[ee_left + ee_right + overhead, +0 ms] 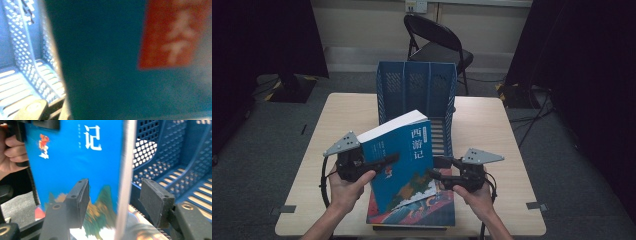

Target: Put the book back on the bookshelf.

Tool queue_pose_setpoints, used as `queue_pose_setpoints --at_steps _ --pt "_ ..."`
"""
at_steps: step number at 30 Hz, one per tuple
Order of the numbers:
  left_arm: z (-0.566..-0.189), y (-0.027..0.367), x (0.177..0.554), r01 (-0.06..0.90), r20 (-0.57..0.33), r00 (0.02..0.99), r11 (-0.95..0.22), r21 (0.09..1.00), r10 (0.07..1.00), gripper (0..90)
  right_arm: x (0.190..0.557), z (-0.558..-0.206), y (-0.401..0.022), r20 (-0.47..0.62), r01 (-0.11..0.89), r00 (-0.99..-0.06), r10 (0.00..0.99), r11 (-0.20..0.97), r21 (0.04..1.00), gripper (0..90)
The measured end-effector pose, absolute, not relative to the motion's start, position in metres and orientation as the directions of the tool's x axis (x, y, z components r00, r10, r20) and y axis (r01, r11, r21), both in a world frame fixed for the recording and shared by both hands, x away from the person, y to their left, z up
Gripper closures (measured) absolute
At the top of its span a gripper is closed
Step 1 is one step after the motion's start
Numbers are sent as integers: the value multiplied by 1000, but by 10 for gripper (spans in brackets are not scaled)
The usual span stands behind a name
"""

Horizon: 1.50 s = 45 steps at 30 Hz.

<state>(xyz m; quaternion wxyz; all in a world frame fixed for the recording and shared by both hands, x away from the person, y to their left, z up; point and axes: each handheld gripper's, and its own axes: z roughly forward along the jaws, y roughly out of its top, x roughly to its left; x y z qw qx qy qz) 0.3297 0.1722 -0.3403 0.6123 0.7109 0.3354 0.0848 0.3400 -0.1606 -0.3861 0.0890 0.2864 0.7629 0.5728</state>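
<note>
The blue book (pixel 399 160) is standing tilted near the front of the table (pixel 492 125), leaning w/ its top edge toward the blue file rack (pixel 417 87) behind it. Its lower end is resting on a second book (pixel 432 210) lying flat at the table's front edge, cover up, reds and blues showing.

Cover is looking bright blue w/ three large white Chinese characters running down the upper right, a small red-and-white figure at left-centre, and a green, orange and white landscape across the bottom. White page block is showing along the top edge, fairly thick. In the left gripper view the cover (pixel 105 65) is sitting very close and blurred, teal, w/ a red panel (pixel 175 35) bearing pale characters.

Left gripper (pixel 379 162) is clamping the book's left edge, narrow jaws reaching across the cover; the left hand (pixel 344 187) is wrapping round the grip from below.

Right gripper (pixel 117 205) is straddling the book's right edge: one pad (pixel 81 200) is sitting over the cover, the other pad (pixel 156 201) on the rack side, both standing clear of the book w/ a visible gap. The right hand (pixel 477 197) is holding it low by the book's lower right corner.

The rack's slatted floor and perforated walls (pixel 175 170) are lying just beyond the book.
</note>
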Motion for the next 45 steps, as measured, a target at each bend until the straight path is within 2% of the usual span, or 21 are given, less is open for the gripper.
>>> queue_pose_setpoints --at_steps 12,19,28,45 --pt "-334 192 331 391 -284 709 -25 920 645 612 330 -394 -186 199 365 -781 592 174 914 390" --pt "-330 202 331 392 -274 692 -30 920 668 614 319 -410 -215 188 406 -723 665 188 894 386" --pt "-320 210 326 377 -236 666 -46 925 708 615 321 -418 -224 207 430 -701 682 173 886 394" --pt "-302 229 331 423 -310 621 25 906 720 614 332 -430 -233 212 465 -662 719 172 868 385"
